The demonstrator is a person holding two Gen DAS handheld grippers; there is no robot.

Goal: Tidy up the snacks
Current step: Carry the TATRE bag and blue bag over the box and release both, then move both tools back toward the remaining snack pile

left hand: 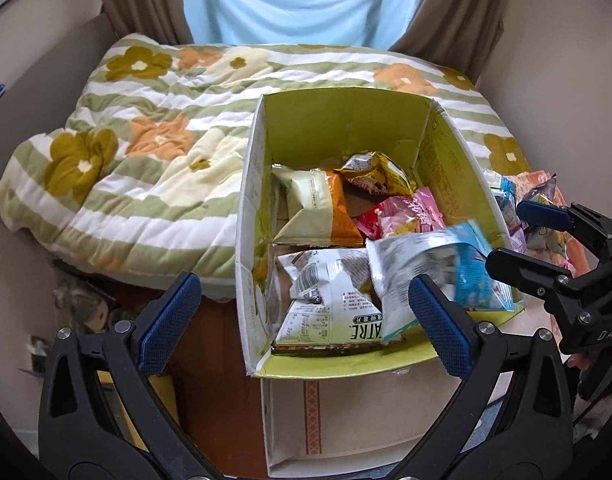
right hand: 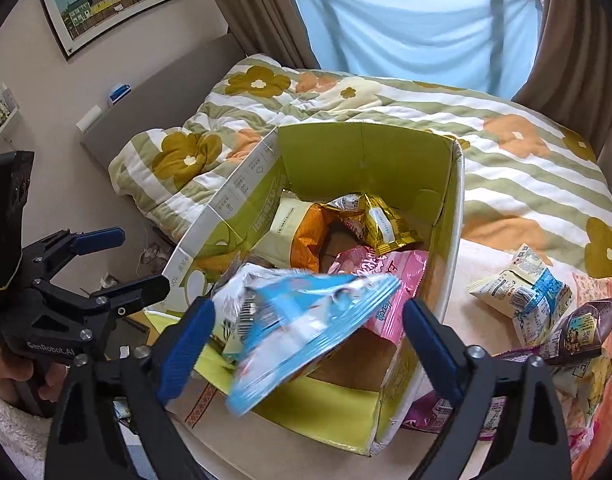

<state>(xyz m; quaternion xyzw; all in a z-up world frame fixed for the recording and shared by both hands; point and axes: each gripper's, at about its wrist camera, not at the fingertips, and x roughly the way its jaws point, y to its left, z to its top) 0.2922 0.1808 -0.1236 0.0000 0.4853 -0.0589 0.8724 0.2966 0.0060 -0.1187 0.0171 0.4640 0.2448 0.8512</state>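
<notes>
An open green cardboard box (left hand: 346,120) (right hand: 366,152) stands on the bed and holds several snack packets. A blue and white snack packet (right hand: 297,328) (left hand: 434,264) is blurred in the air over the box's near side, between the fingers of my right gripper (right hand: 310,328), touching neither pad. My right gripper is open; it also shows at the right edge of the left wrist view (left hand: 506,236). My left gripper (left hand: 301,316) is open and empty, hovering at the box's near left corner; it shows at the left of the right wrist view (right hand: 133,260).
A flowered striped quilt (left hand: 137,152) (right hand: 526,168) covers the bed. Loose snack packets (right hand: 526,296) lie on the bed right of the box. A second white carton (left hand: 346,420) stands under the box's near edge. A window with curtains is behind.
</notes>
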